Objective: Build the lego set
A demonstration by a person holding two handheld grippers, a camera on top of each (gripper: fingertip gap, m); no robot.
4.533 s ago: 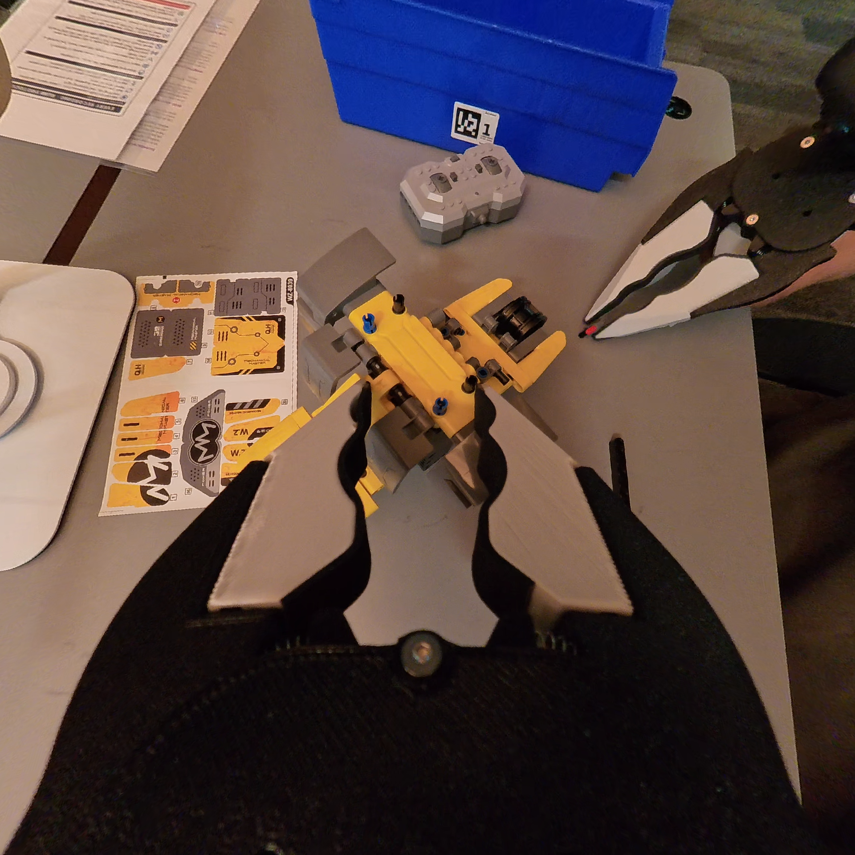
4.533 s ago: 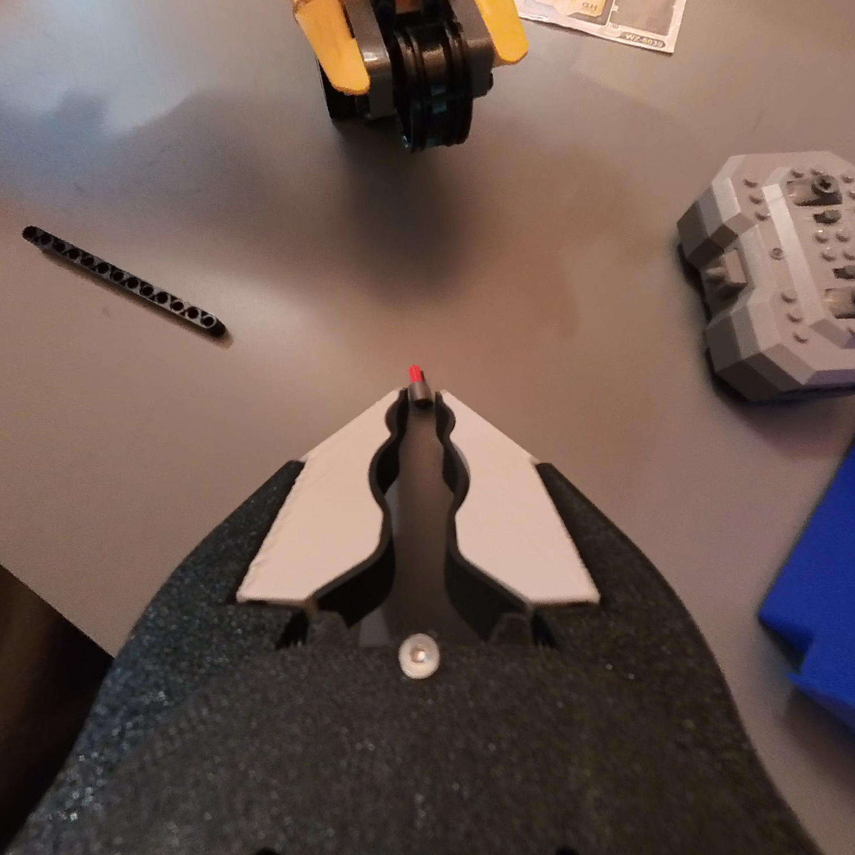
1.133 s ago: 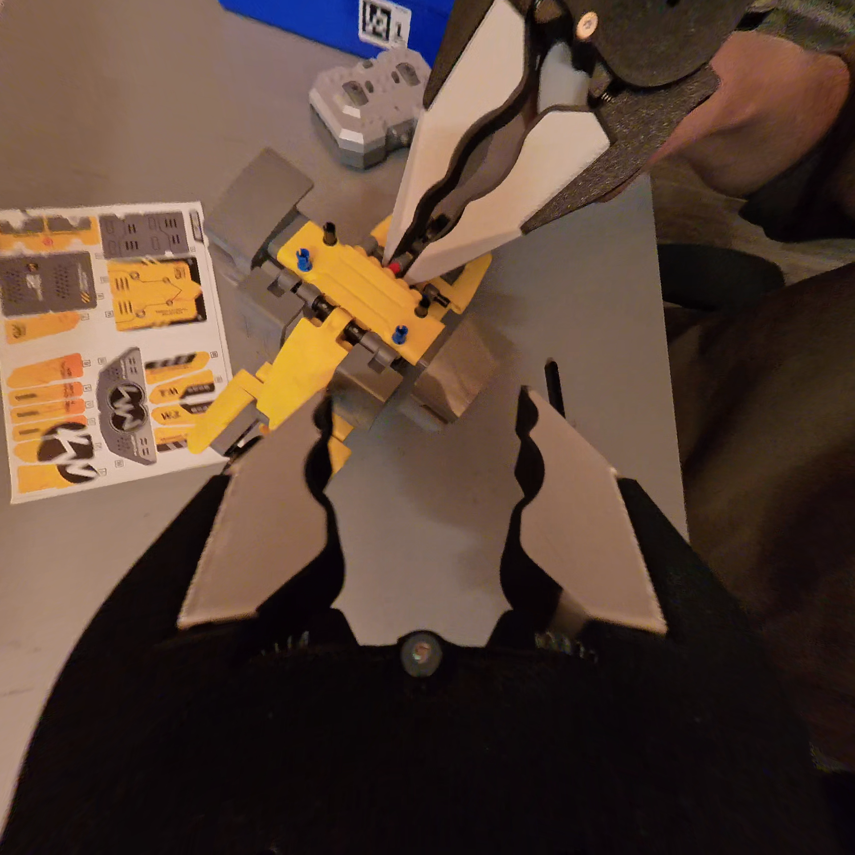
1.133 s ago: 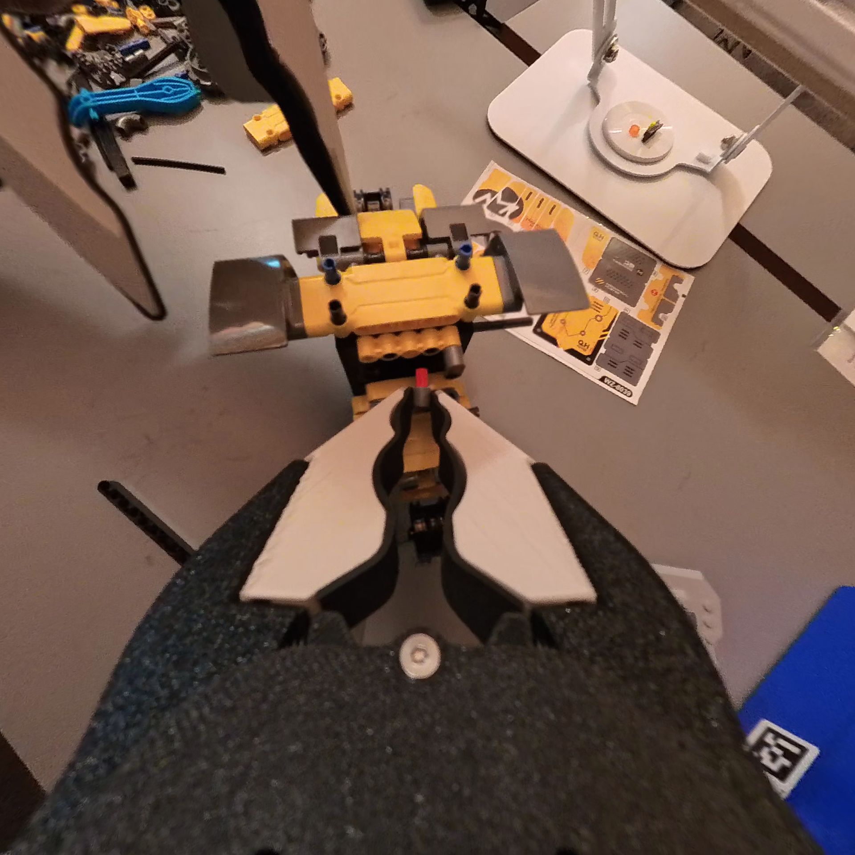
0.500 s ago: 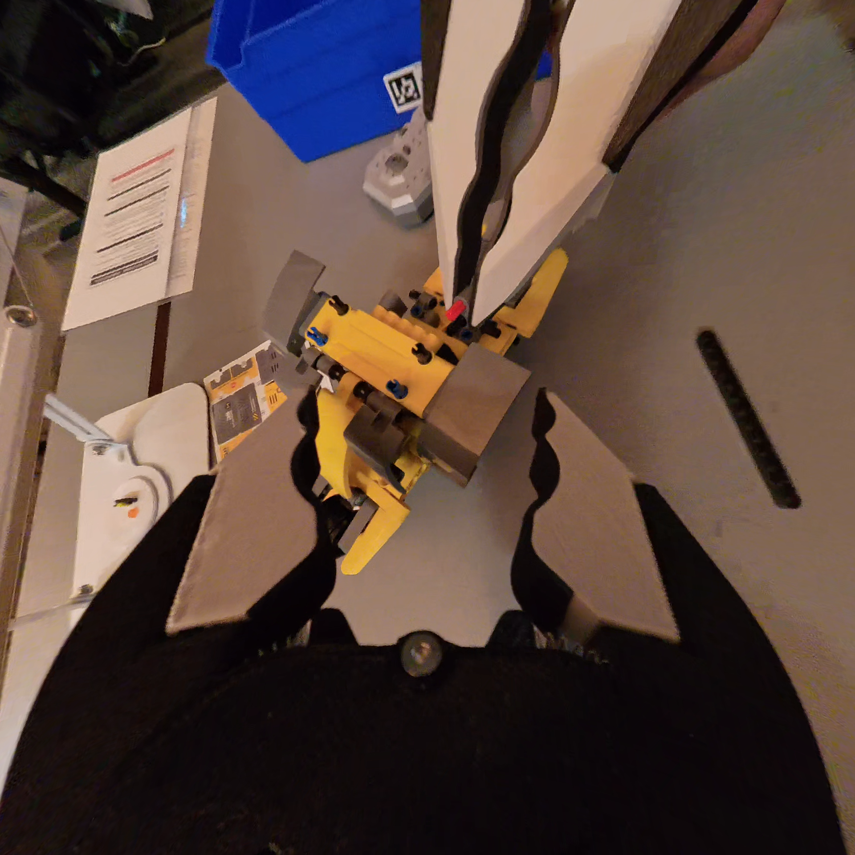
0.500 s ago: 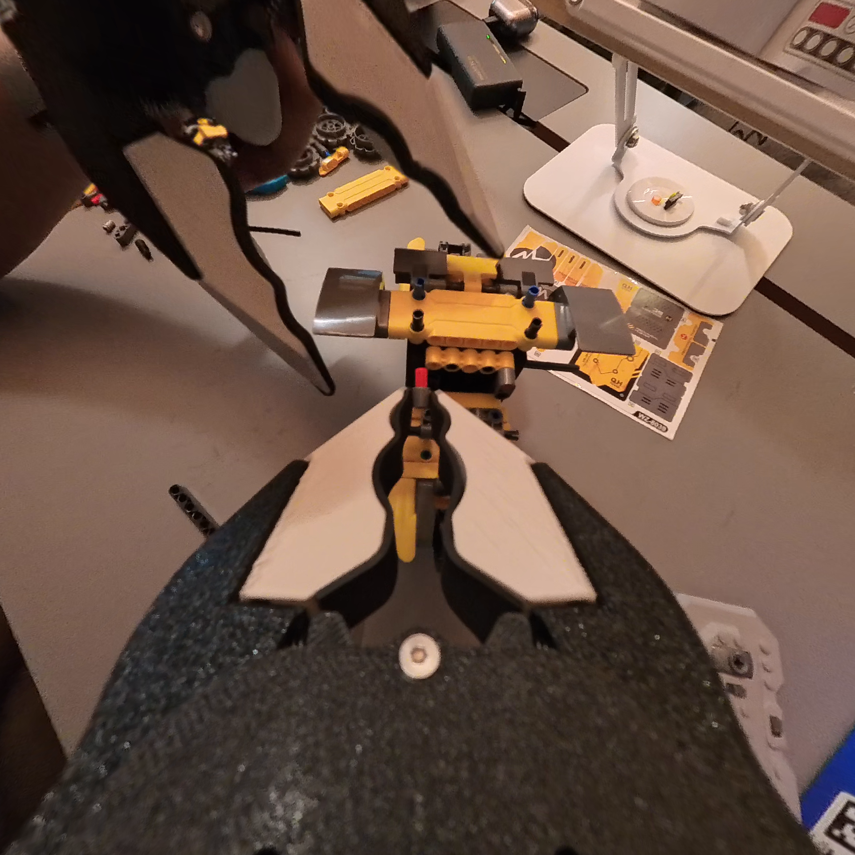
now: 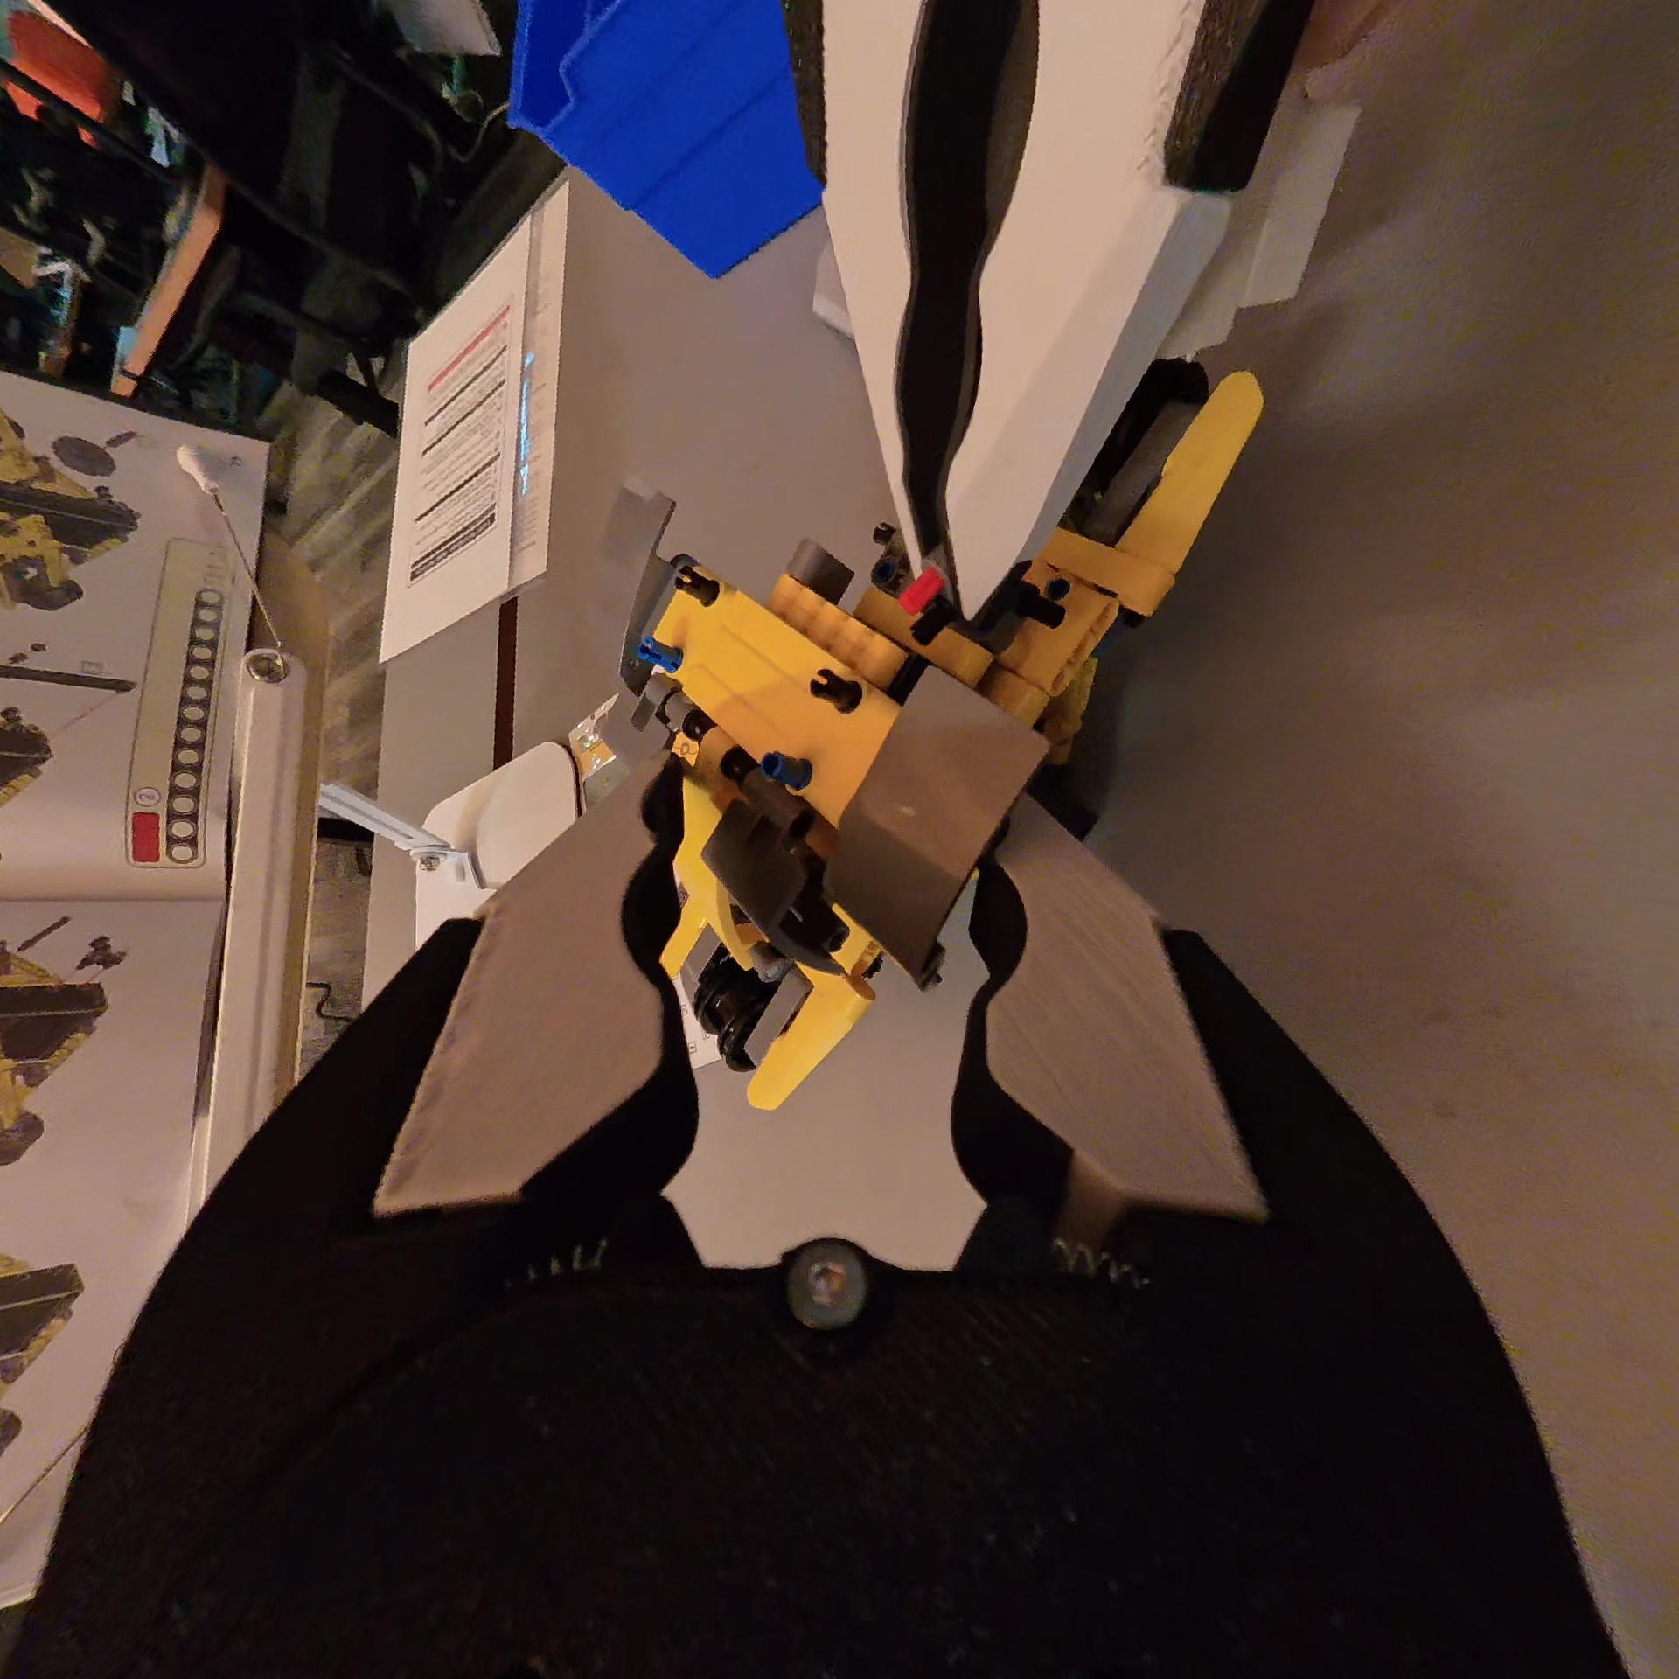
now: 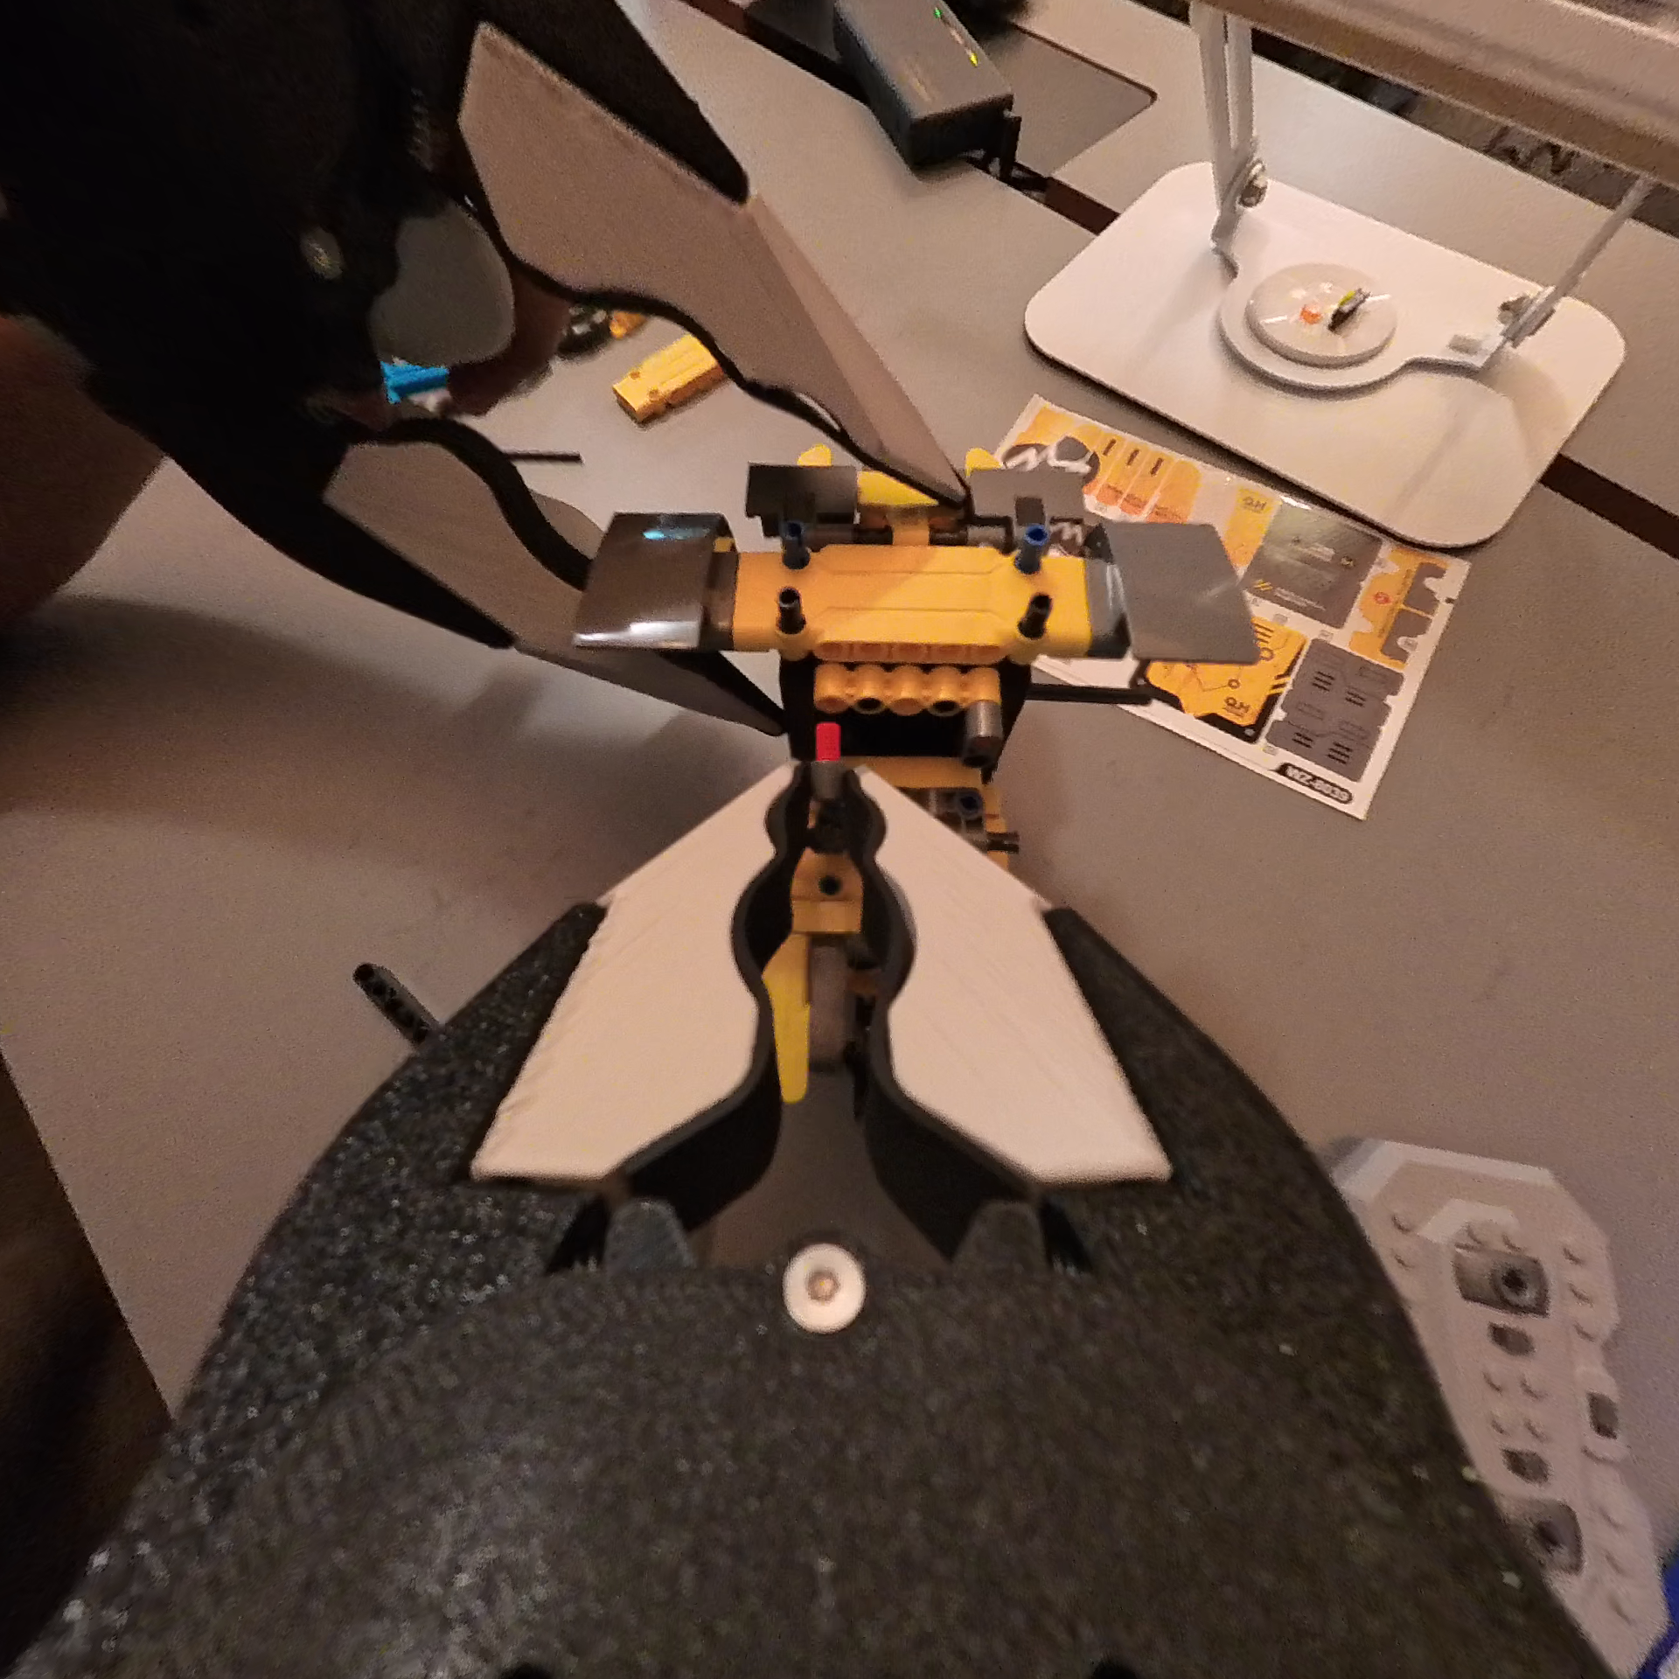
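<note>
Yellow model (image 7: 772, 672) sits on the table (image 7: 1408, 727), between the spread jaws of the left gripper (image 7: 831, 809). Its fingers (image 7: 545, 999) flank the model's lower end; contact unclear. Right gripper (image 7: 945, 581) comes down onto the model's top, red-tipped pin (image 7: 922, 591) at its tip. Blue bin (image 7: 672, 118) lies beyond the model.

Right view: right gripper (image 8: 825, 772) is clenched on the pin (image 8: 825, 750), red end just at the model's (image 8: 909, 600) dark gap, roughly in line. Sticker sheet (image 8: 1272, 636) lies right of the model.

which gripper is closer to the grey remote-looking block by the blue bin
Right. The right gripper, shut on a red-tipped pin, has the grey block just beside its body. The left gripper straddles the yellow model, farther away.
</note>
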